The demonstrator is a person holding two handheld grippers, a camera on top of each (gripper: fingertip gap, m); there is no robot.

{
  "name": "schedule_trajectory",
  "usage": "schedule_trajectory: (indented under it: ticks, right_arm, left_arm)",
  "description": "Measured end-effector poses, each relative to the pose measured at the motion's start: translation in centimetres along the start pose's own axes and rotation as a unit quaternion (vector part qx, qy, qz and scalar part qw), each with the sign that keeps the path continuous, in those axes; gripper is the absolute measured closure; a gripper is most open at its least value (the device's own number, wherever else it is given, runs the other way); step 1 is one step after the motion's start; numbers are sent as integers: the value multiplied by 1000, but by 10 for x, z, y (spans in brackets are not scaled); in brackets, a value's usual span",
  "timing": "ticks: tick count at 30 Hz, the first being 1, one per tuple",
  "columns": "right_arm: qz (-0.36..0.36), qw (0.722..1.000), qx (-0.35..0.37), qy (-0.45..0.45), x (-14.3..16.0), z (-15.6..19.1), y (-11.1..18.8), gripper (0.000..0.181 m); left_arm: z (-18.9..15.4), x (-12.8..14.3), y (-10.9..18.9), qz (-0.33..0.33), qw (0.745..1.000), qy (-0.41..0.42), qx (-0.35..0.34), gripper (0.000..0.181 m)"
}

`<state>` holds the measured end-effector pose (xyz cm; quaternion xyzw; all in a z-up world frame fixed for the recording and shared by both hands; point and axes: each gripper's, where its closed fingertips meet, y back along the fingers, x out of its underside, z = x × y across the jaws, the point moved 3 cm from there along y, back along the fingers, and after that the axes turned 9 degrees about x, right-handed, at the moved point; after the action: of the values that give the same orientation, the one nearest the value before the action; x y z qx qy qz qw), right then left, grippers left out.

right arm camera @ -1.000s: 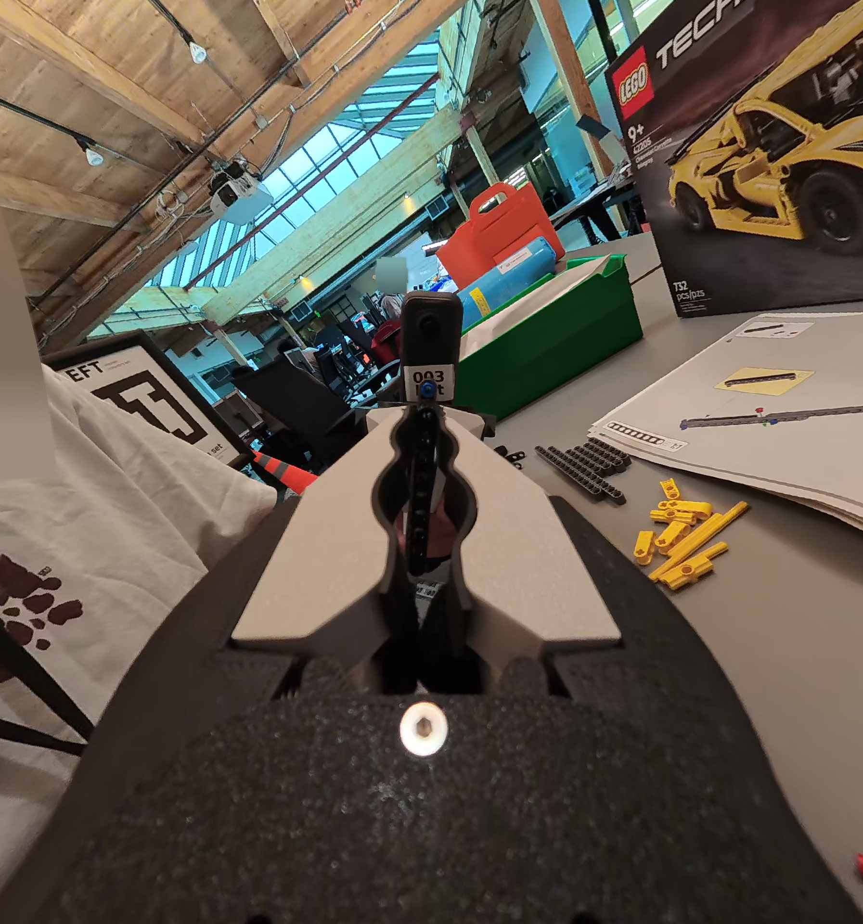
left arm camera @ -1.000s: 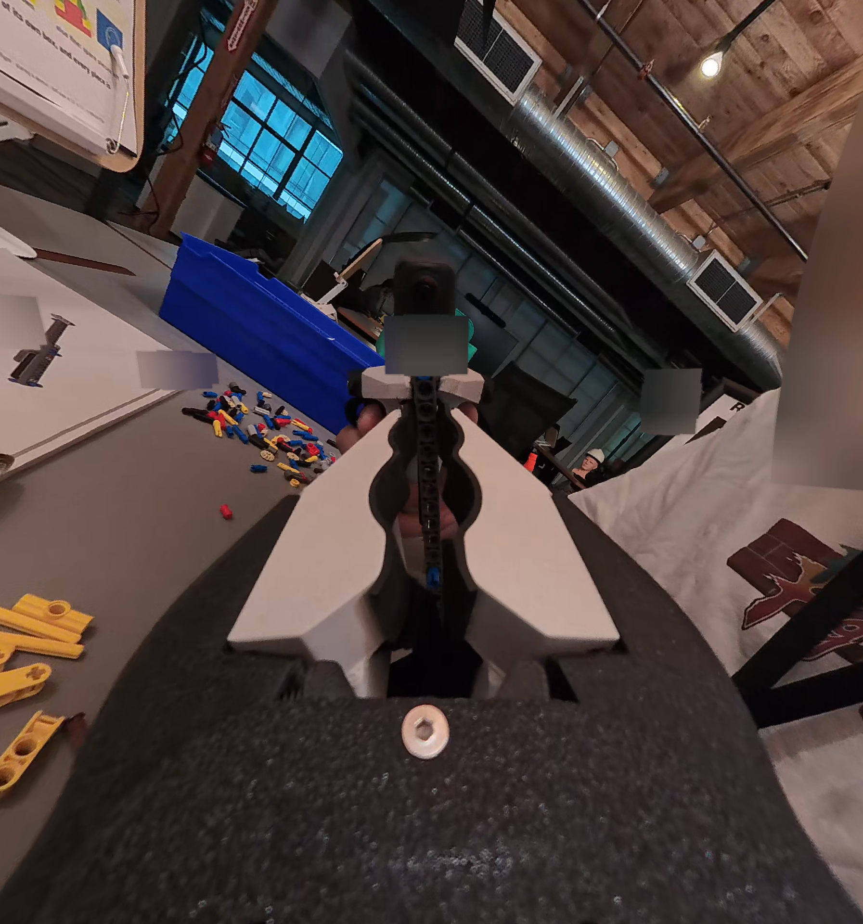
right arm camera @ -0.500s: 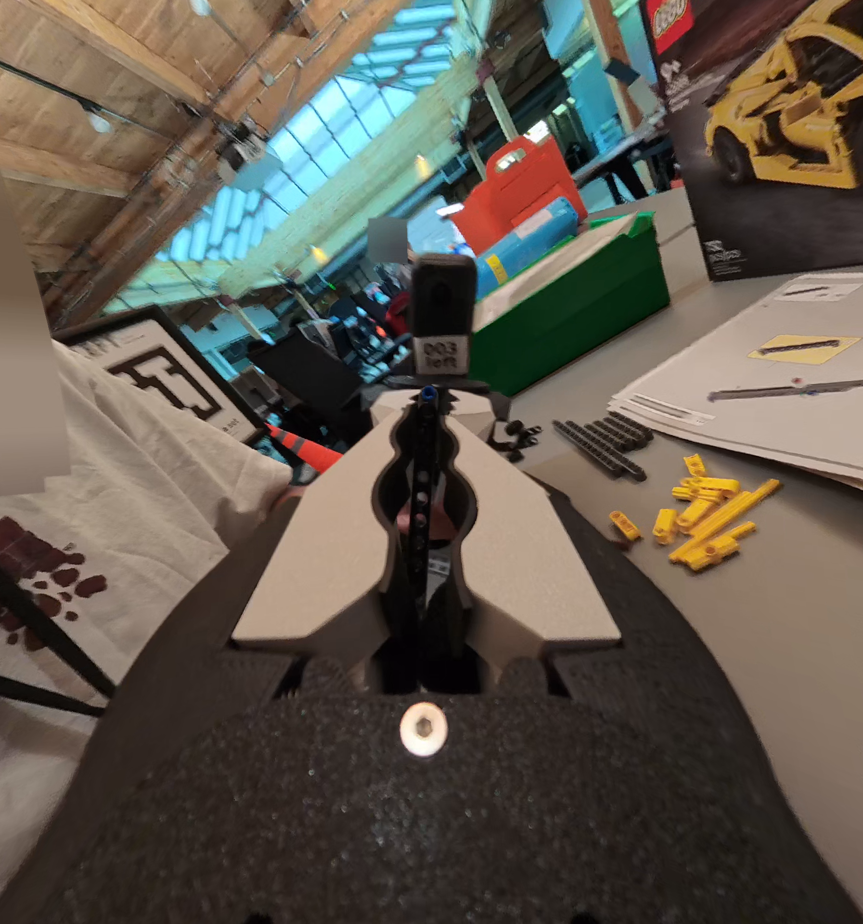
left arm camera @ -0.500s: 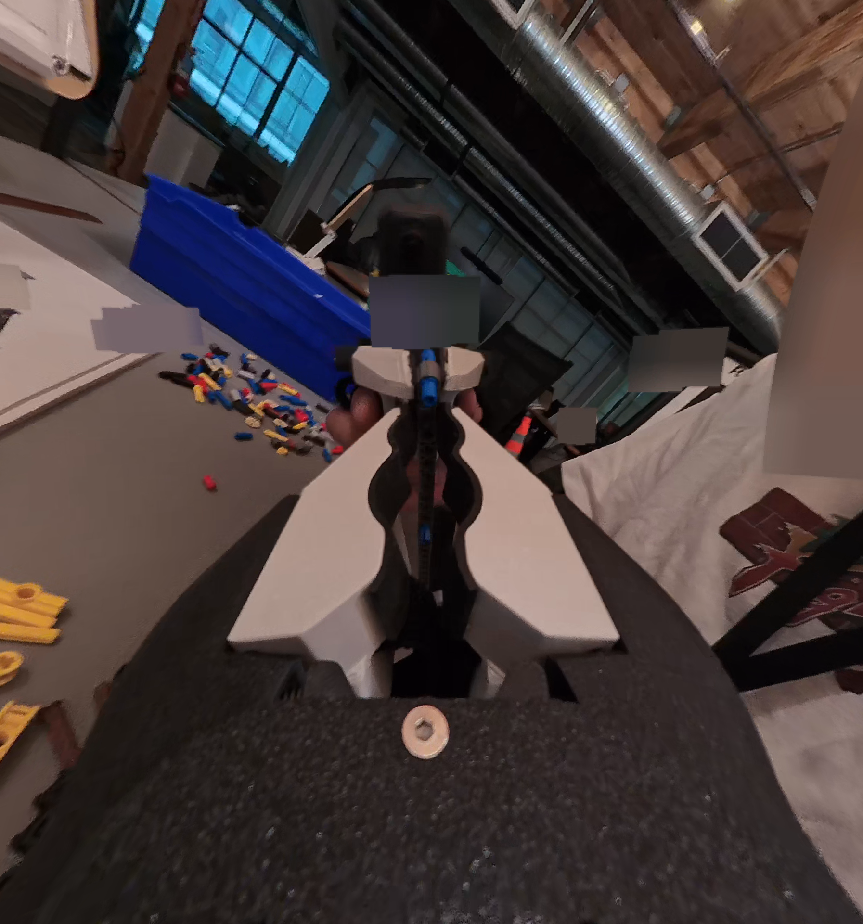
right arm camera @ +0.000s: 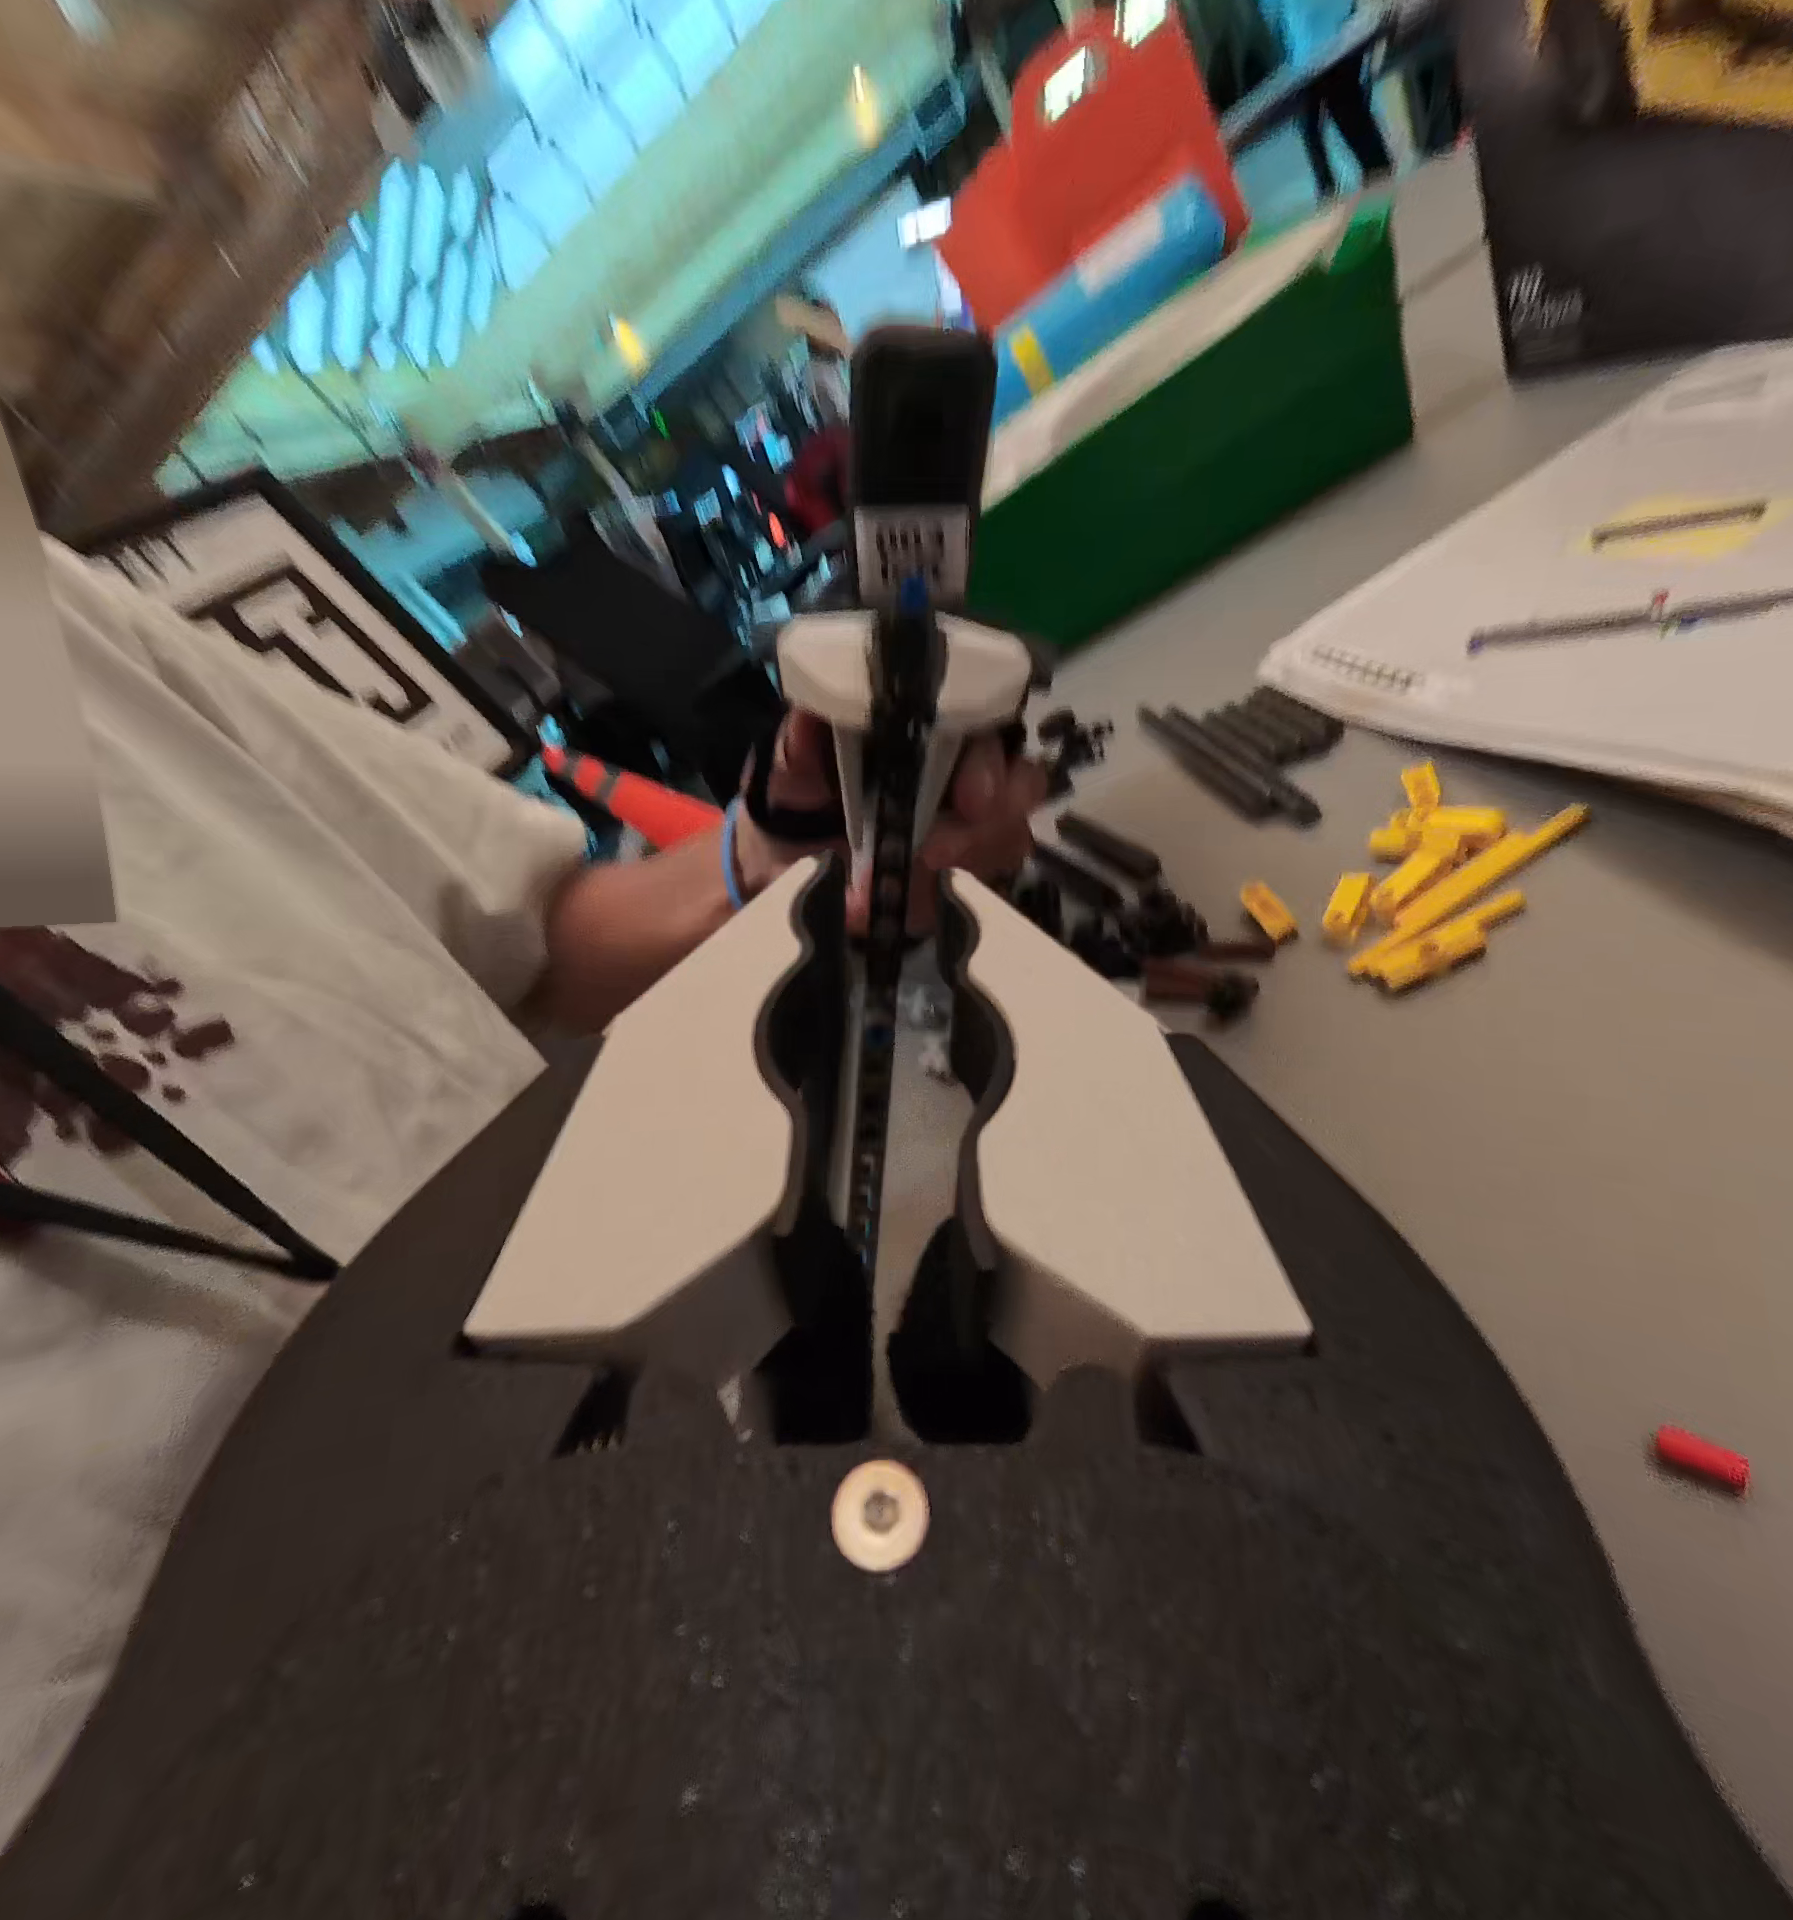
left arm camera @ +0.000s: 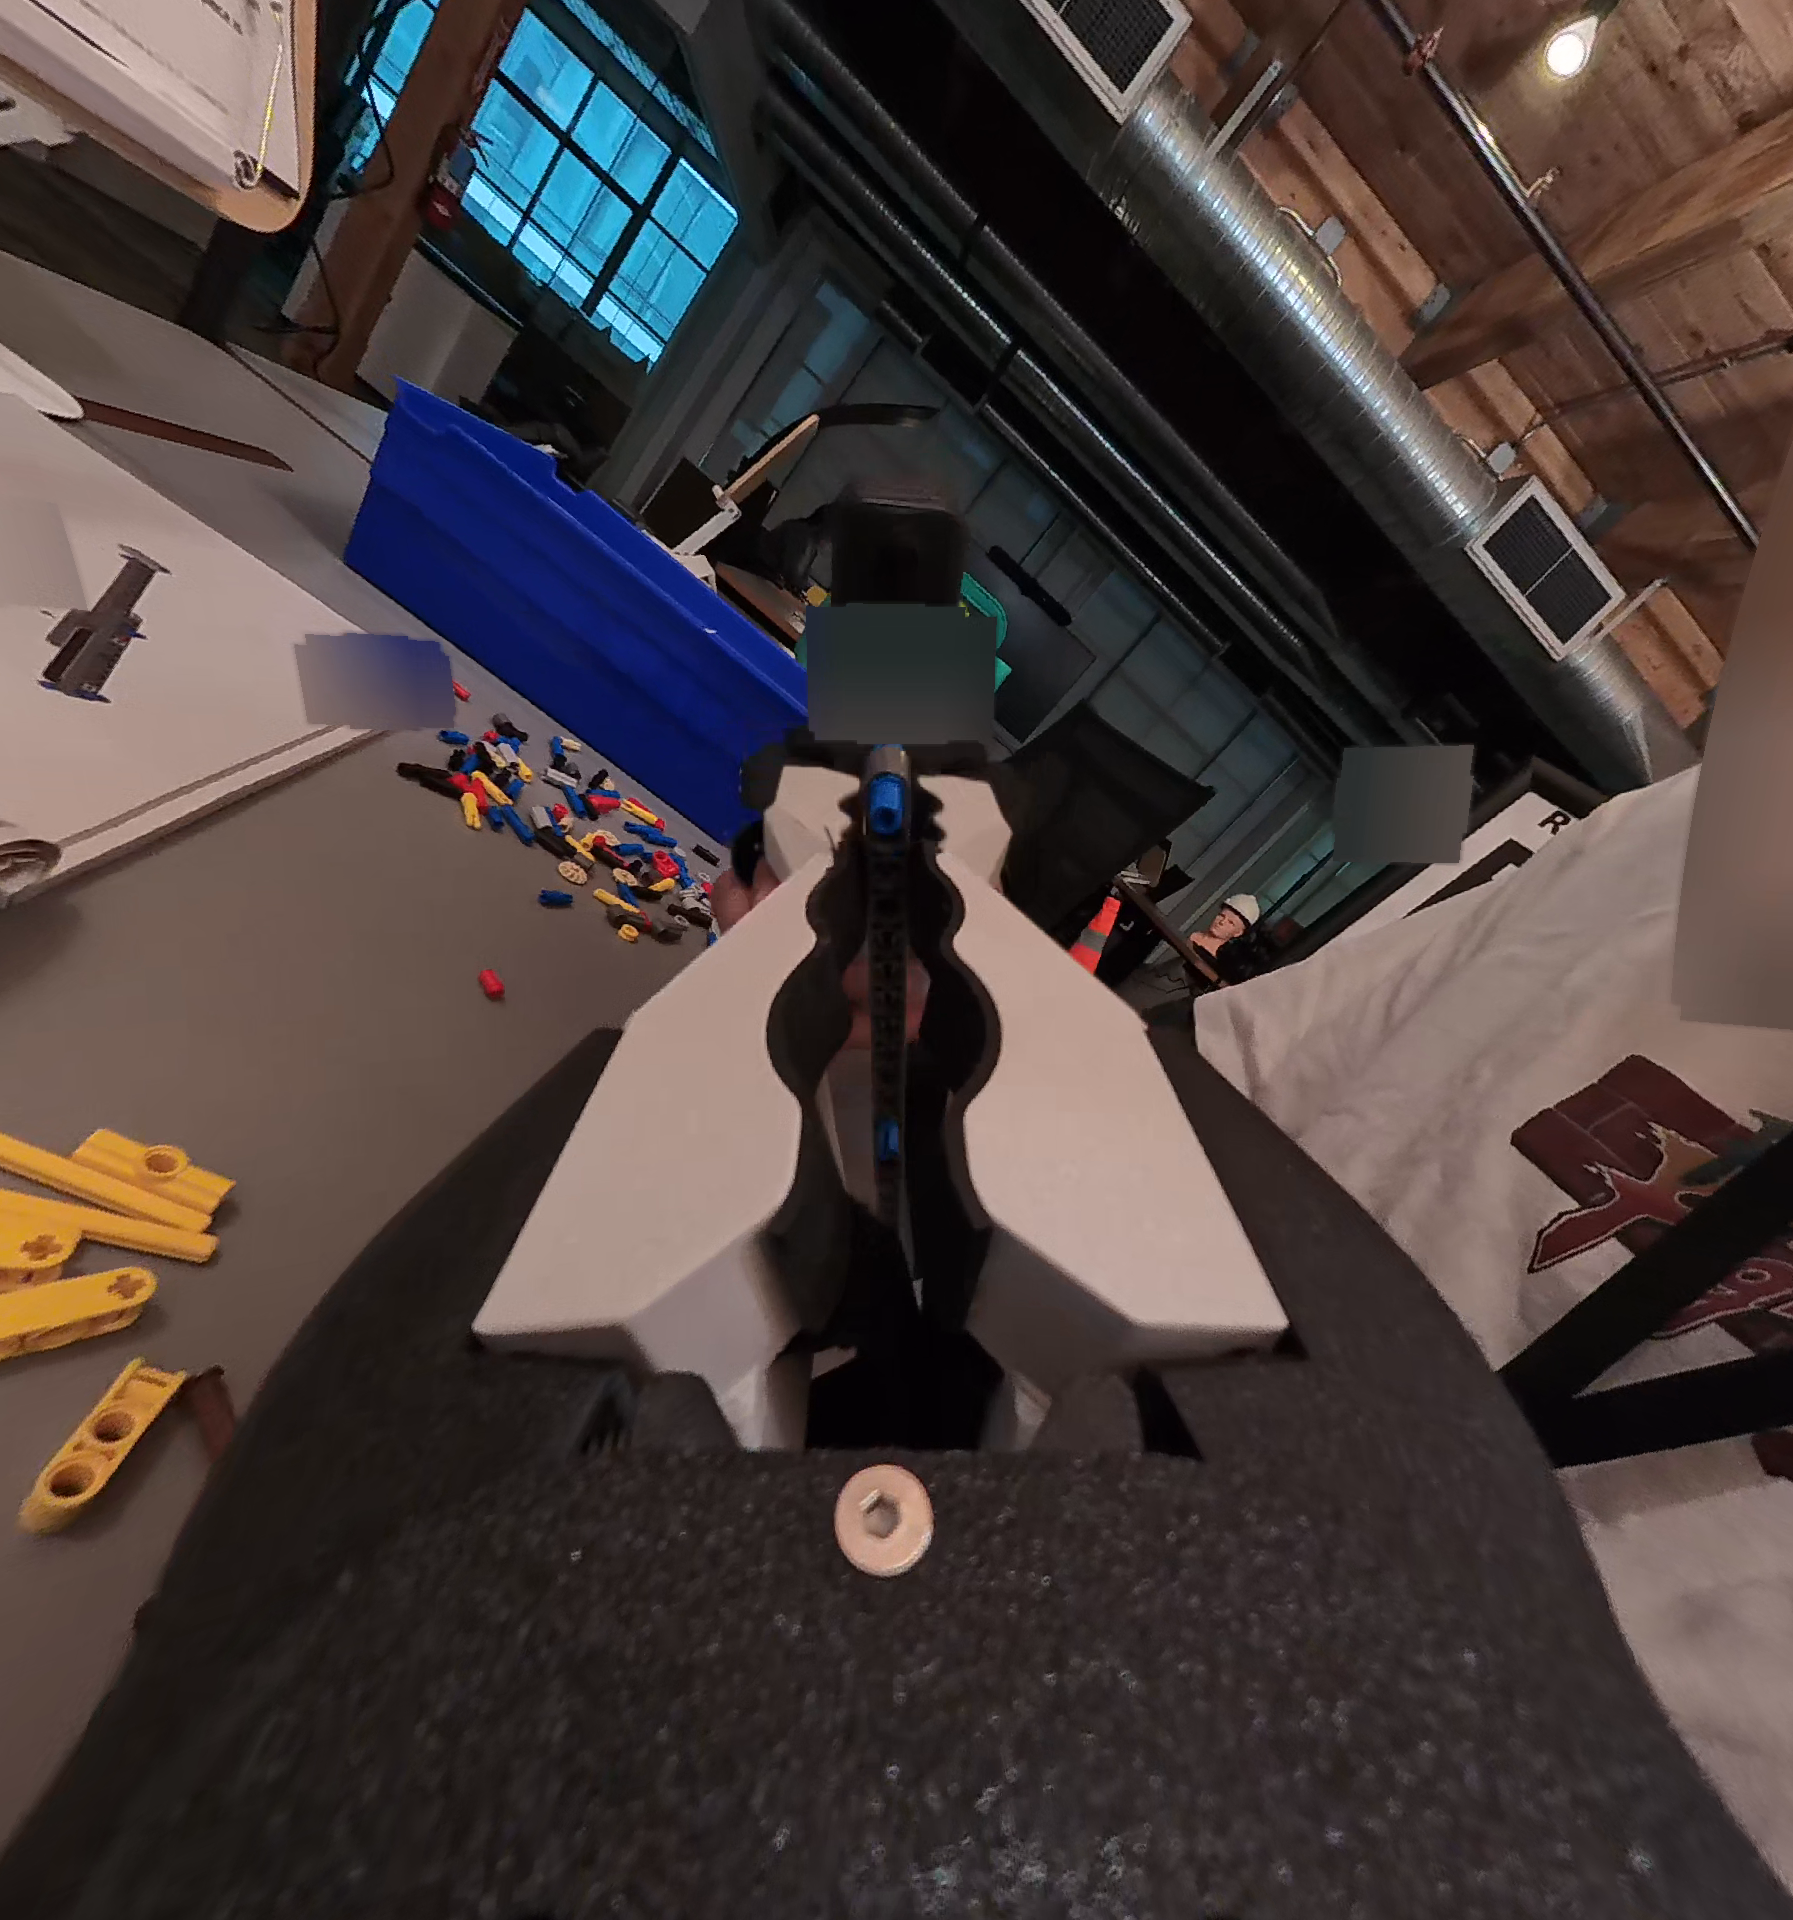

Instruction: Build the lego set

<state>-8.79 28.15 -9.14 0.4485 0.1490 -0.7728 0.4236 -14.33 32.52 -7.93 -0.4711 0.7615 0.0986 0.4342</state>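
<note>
Your black lego beam [left arm camera: 884, 997] hangs in the air above the grey table [left arm camera: 248, 997], gripped at one end by your left gripper [left arm camera: 887, 935] and at the other by your right gripper [right arm camera: 887, 914], both clenched on it and facing each other, with a blue pin [left arm camera: 881, 805] at its far end in the left view. Yellow beams [left arm camera: 50, 1247] lie by the near left edge. Mixed small pieces [left arm camera: 580, 821] sit before the blue bin [left arm camera: 559, 603], beside the open instruction booklet [left arm camera: 92, 665].
</note>
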Motion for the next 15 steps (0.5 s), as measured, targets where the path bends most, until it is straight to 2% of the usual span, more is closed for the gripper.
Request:
schedule_trajectory:
  ticks: [2, 4, 9, 10, 11, 12, 15]
  right_arm:
    - [37, 999, -6, 16, 12, 5, -6, 166]
    - [63, 997, 13, 32, 19, 0, -10, 174]
    - [77, 997, -3, 30, 25, 6, -11, 175]
    - [66, 997, 1, 29, 23, 5, -10, 175]
    - [48, 999, 4, 25, 20, 4, -8, 175]
    - [34, 999, 4, 20, 16, 3, -4, 175]
    - [24, 1000, 2, 12, 13, 0, -1, 175]
  left_arm:
    - [0, -1, 2, -1, 1000, -1, -5, 175]
    - [1, -3, 3, -2, 1000, -3, -7, 175]
    - [-1, 1, 0, 8, 1000, 6, 2, 175]
    - [-1, 5, -1, 21, 1000, 12, 5, 174]
    - [0, 13, -3, 49, 999, 16, 2, 161]
    - [2, 23, -5, 82, 996, 14, -12, 157]
    - [2, 37, -10, 130, 990, -33, -35, 174]
